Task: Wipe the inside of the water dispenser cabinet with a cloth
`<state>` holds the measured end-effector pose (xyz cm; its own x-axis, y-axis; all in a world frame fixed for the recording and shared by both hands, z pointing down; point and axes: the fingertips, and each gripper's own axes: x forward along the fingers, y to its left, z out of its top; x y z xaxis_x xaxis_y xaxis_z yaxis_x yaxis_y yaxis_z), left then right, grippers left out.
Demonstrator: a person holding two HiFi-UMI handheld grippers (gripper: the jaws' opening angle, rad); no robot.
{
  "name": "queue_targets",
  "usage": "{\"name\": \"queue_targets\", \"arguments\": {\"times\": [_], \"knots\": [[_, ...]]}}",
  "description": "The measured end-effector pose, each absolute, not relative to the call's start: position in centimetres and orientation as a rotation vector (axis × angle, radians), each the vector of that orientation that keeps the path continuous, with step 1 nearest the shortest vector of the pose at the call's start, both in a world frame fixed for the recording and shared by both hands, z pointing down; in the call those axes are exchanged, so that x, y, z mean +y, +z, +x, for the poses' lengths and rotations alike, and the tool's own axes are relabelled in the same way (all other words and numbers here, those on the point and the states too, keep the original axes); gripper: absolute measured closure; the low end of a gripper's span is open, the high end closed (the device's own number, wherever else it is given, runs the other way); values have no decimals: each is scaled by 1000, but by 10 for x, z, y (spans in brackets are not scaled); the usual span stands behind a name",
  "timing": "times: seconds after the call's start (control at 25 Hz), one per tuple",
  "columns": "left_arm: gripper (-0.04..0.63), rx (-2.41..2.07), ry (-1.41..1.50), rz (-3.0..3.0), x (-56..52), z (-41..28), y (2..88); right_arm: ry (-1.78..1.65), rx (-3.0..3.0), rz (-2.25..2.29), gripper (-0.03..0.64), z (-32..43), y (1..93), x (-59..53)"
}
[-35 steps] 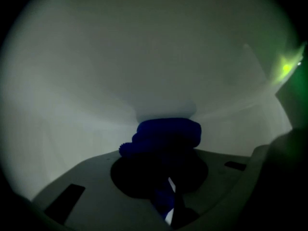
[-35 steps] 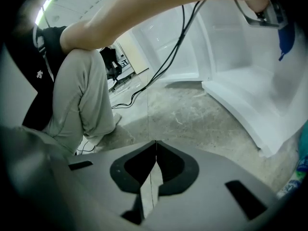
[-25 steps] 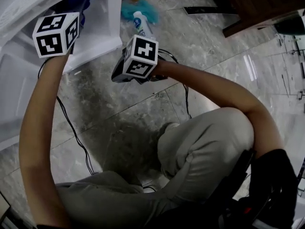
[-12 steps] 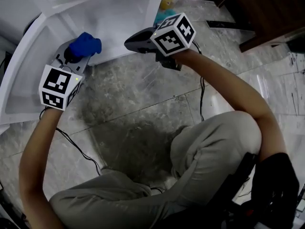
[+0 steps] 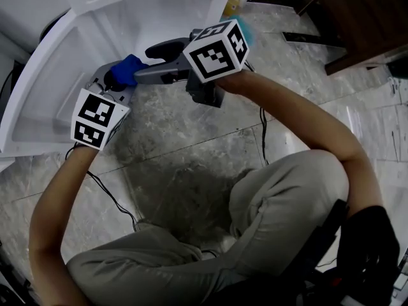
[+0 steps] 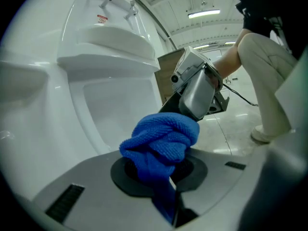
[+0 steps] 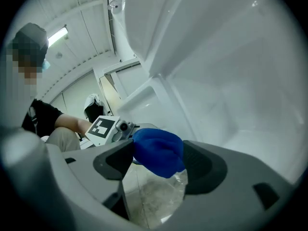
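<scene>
A bunched blue cloth (image 5: 129,67) is pinched in my left gripper (image 5: 121,76), which is shut on it in front of the open white water dispenser cabinet (image 5: 159,18). In the left gripper view the cloth (image 6: 161,138) bulges up out of the jaws. My right gripper (image 5: 150,61) reaches in from the right. Its jaws have just been opening and now stand wide on either side of the cloth (image 7: 158,150), without squeezing it. The white cabinet wall (image 7: 231,95) fills the right gripper view.
The person crouches on a grey marble floor (image 5: 191,139), knees (image 5: 287,190) at the lower right. A black cable (image 5: 105,193) trails over the floor on the left. Dark wooden furniture (image 5: 357,18) stands at the upper right. A yellow bottle (image 5: 233,2) sits beside the cabinet.
The left gripper came out of the cabinet with the cloth and dropped lower. The right gripper rose, swung left to the cloth, and its jaws opened around it.
</scene>
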<state>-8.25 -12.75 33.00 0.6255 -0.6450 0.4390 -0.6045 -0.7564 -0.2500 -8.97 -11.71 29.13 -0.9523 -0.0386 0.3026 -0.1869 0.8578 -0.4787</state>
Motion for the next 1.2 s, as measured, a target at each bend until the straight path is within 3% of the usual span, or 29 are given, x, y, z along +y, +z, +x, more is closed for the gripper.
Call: {"name": "queue_targets", "arguments": {"times": [0.32,0.6,0.72,0.84,0.92,1.2], "knots": [[528,1063,-874,-2750,-127,-76,345,766,-2738,182,265,-104,296,-111],[528,1023,-862,-2780,-125,-60,344,777,-2670,236,262,-101,316,-113],[526,1018,-828,-2805,-123,-61,345,800,-2652,283,300,-101,320,-115],[522,1018,-811,-2811,-121,-59,345,791,-2645,317,402,-94,319,-122],[478,1039,-807,-2837,-122,-60,347,771,-2642,320,483,-91,318,-123],[446,1081,-794,-2883,-126,-65,354,711,-2629,380,511,-82,321,-135]]}}
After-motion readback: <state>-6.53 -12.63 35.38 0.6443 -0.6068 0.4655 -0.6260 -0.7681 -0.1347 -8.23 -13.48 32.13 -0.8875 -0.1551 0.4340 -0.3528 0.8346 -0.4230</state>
